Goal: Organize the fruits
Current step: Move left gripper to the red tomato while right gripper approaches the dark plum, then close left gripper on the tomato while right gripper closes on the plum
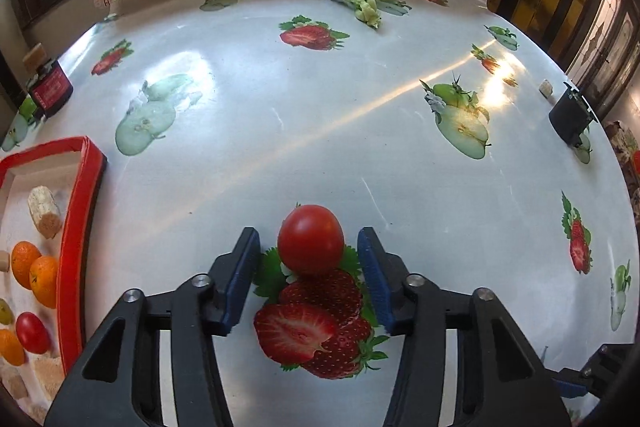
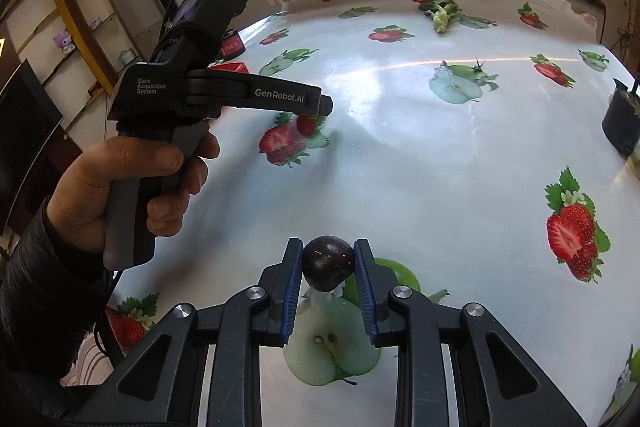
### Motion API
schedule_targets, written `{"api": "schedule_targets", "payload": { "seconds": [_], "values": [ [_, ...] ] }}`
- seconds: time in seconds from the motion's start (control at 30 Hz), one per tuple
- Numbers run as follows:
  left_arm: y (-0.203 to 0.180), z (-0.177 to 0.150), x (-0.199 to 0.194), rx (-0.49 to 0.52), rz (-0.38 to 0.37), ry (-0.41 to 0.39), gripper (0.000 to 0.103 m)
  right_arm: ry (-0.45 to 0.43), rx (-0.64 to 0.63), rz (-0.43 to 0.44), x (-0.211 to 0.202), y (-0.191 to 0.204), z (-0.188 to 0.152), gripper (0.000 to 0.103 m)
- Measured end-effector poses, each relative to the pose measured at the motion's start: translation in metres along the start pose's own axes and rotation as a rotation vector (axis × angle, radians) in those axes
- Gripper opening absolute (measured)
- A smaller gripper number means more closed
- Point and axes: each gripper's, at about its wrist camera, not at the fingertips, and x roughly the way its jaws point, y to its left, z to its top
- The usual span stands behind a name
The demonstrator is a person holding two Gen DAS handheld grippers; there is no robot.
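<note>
A red tomato (image 1: 311,239) rests on the fruit-print tablecloth between the fingertips of my left gripper (image 1: 309,247). The jaws stand open, one on each side, with gaps to the tomato. In the right wrist view the same tomato (image 2: 307,125) shows small under the left gripper's tip (image 2: 320,103). My right gripper (image 2: 328,261) is shut on a dark purple plum (image 2: 328,261), held just above the table. A red-rimmed tray (image 1: 74,227) at the left holds oranges (image 1: 34,267), a small tomato (image 1: 32,331) and other pieces.
A bok choy (image 1: 360,1) lies at the far side of the table. A dark red box (image 1: 50,91) stands at the far left and a black cup (image 1: 570,115) at the right edge. Windows run along the back wall.
</note>
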Motion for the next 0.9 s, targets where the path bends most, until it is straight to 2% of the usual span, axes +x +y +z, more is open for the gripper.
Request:
{"api": "schedule_targets", "payload": {
  "seconds": [0.03,0.1,0.33,0.9],
  "values": [
    [0.0,0.0,-0.001,0.009,0.004,-0.004,0.027,-0.002,0.008,0.002,-0.001,-0.002,0.0,0.026],
    [0.005,-0.002,-0.004,-0.001,-0.022,-0.003,0.027,-0.006,0.024,0.016,-0.001,-0.006,-0.001,0.026],
    [0.016,-0.022,-0.028,-0.034,-0.003,-0.043,0.027,-0.021,0.026,0.019,-0.002,-0.003,0.003,0.027],
    [0.048,-0.062,-0.085,-0.1,0.021,-0.109,0.027,-0.017,-0.063,0.056,0.014,0.038,0.023,0.026]
  ]
}}
